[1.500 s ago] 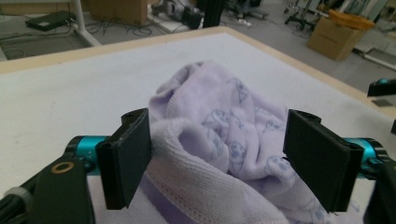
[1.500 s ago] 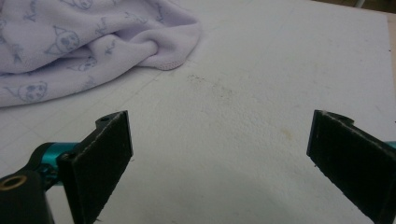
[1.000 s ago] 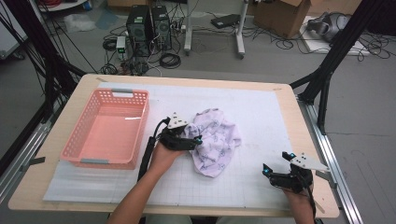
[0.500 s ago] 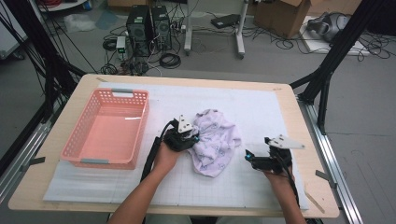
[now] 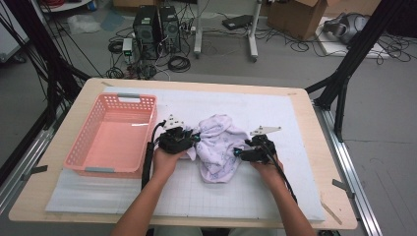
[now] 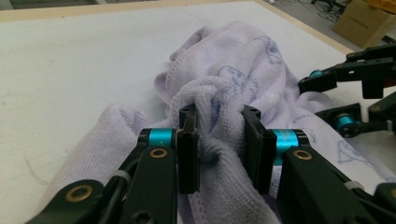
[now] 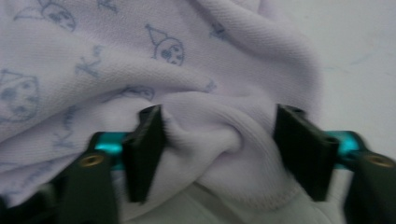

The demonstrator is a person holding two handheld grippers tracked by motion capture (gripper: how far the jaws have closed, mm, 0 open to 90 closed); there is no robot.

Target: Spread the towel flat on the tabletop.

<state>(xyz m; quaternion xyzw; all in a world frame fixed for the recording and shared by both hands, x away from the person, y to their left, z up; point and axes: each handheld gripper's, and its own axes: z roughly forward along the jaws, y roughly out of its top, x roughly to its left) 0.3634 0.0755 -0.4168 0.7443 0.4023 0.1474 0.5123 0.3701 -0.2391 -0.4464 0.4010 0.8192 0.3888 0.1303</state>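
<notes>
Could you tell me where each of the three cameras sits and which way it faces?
High view: above the person's side, looking forward and down on the table, pink basket, both forearms.
Left gripper view: rides the left gripper, looking along its jaws pinching the lilac towel.
Right gripper view: rides the right gripper, its open jaws straddling a fold.
All three share the towel.

both forearms enter from the near edge of the table [image 5: 324, 162] and converge over its middle. left gripper [image 5: 189, 139] is levelled, pointing toward the right gripper [image 5: 238, 153], jaws clamped narrow with a fold pinched between them. right gripper points back toward the left, jaws set wide apart with material bunched between them.
</notes>
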